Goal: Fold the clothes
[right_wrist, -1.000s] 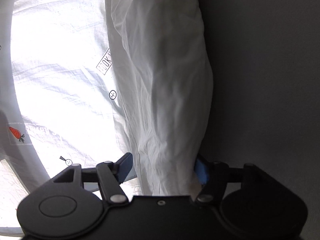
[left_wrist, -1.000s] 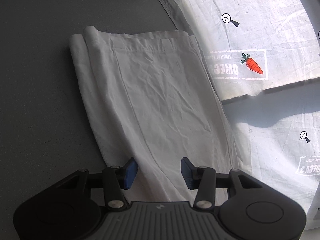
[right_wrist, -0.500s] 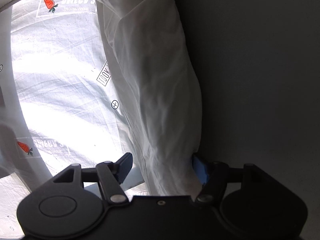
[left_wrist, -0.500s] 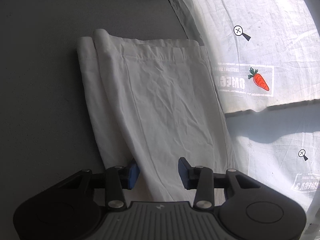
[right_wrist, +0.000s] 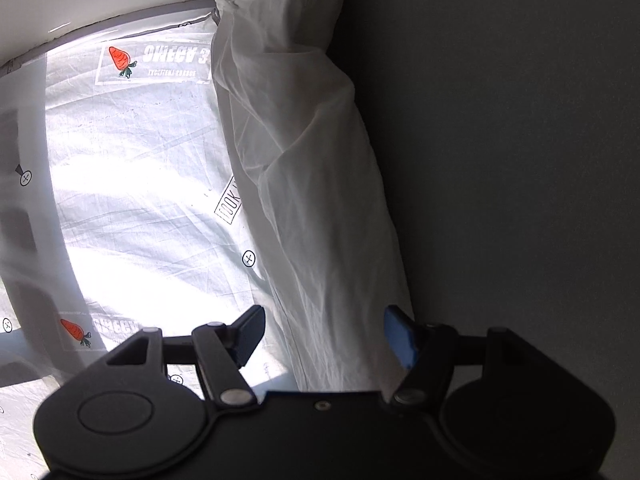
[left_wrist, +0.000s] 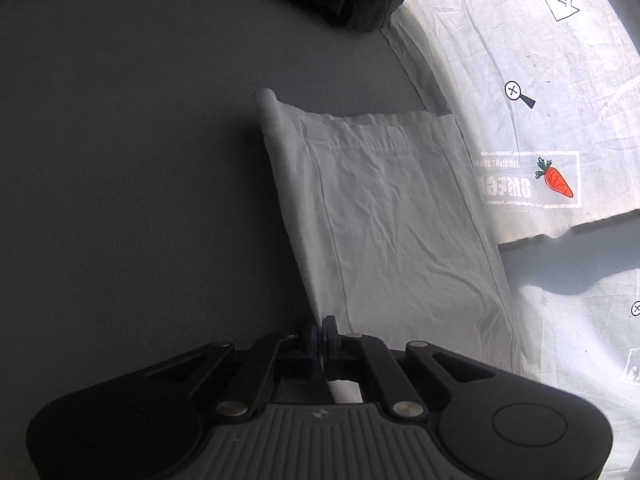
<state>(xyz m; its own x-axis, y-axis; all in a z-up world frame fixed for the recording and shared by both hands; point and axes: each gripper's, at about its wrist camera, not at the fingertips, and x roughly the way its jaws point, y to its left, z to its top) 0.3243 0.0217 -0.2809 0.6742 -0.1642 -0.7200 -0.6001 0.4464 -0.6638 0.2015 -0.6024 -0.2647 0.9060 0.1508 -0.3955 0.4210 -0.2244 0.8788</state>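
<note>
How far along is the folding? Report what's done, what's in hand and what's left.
Done: the white garment already lies folded into a long narrow strip on the grey surface. In hand: the left tool has just closed on the strip's near edge; the right tool is open with cloth between its fingers. Left: probably folding the strip end over end.

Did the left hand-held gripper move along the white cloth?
Yes. The left hand-held gripper slid to the white cloth's left edge, away from the carrot print, and has just closed on it.
</note>
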